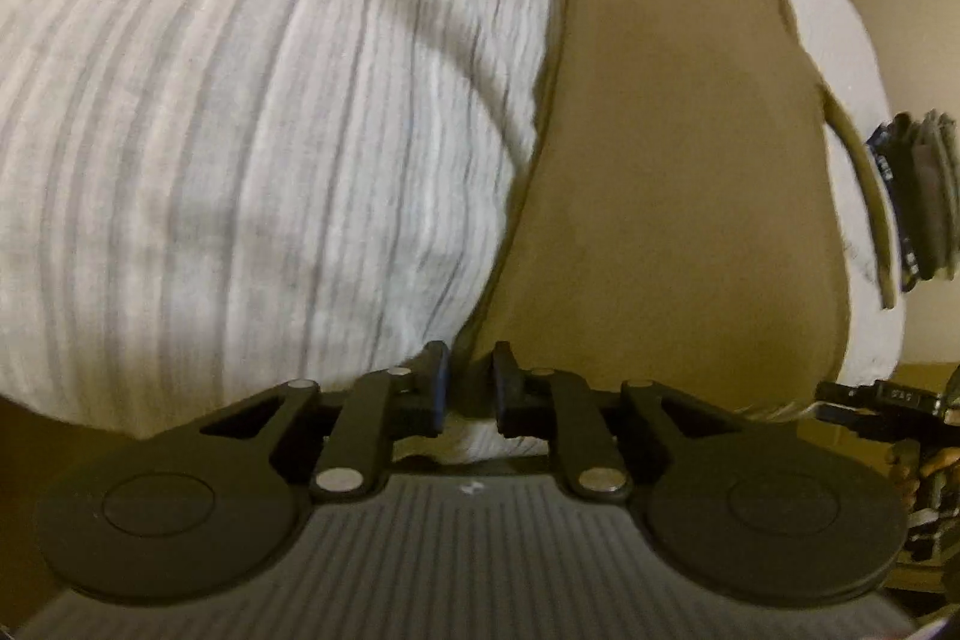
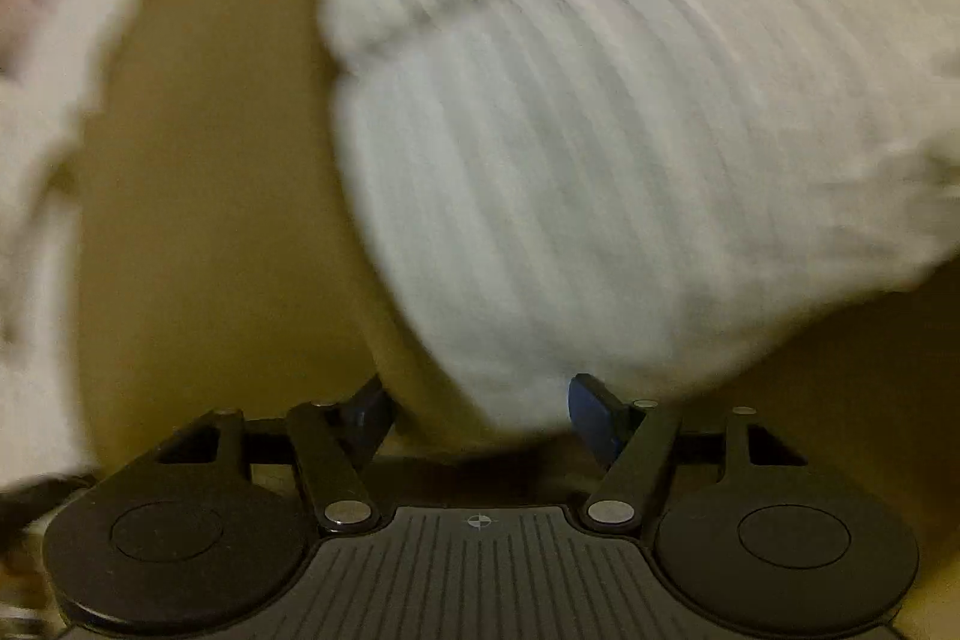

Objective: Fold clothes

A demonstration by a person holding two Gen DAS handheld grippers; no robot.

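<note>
Two grippers at the olive garment [image 1: 690, 160] | left gripper [image 1: 471, 382] pinches its edge beside the striped cloth [image 1: 240, 130] to anchor the fold | right gripper [image 2: 480, 409] spread wide around both layers, likely about to grab

A room in a home, most likely a bedroom.

A white ribbed cover [image 1: 240, 130] spreads over a soft, rounded surface like a bed, with an olive-brown garment [image 1: 678, 160] lying across it. Past the edge, folded dark clothes [image 1: 924, 196] sit stacked against a plain cream wall [image 1: 900, 40]. The warm yellowish light looks domestic; the right wrist view is blurred.
</note>
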